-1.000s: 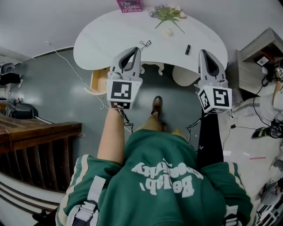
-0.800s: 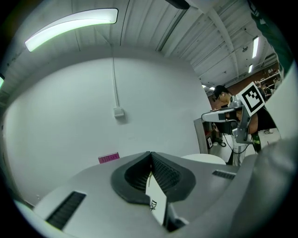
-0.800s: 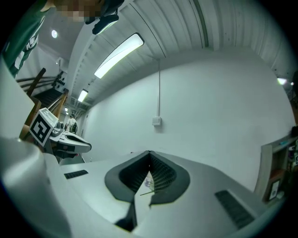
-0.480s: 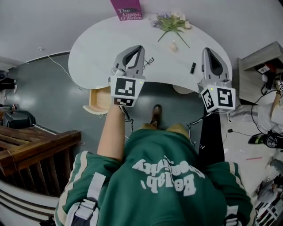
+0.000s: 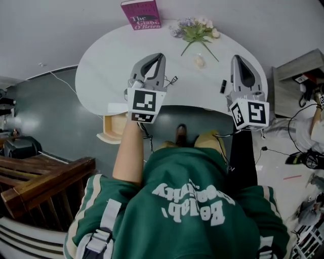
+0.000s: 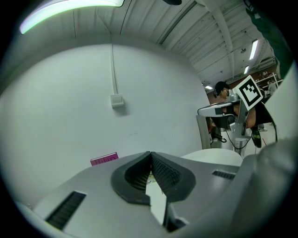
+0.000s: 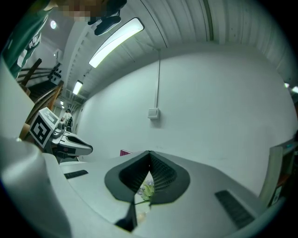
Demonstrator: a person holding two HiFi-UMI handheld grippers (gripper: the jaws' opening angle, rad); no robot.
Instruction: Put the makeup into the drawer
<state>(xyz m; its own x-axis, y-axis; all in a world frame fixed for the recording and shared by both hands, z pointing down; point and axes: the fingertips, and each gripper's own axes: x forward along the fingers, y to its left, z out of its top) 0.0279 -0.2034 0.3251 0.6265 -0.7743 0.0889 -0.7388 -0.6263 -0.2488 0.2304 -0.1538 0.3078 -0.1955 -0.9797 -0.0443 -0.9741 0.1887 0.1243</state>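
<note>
Over a white curved worktop [image 5: 101, 66], seen from above, a person in a green sweatshirt [image 5: 187, 202] holds two tongs level. The left tongs [image 5: 159, 57] are closed tip to tip with nothing between them. The right tongs [image 5: 239, 59] are likewise closed and empty.

Makeup lies on the worktop. An eyelash curler [image 5: 172, 80] is just beside the left tongs, and a small black tube [image 5: 223, 86] is just beside the right tongs. A pale small item [image 5: 200, 61] lies between them, near a sprig of flowers [image 5: 196, 29]. A pink book [image 5: 141, 14] sits at the far edge. Below the worktop's left side, a wooden drawer [image 5: 107, 137] stands open.
</note>
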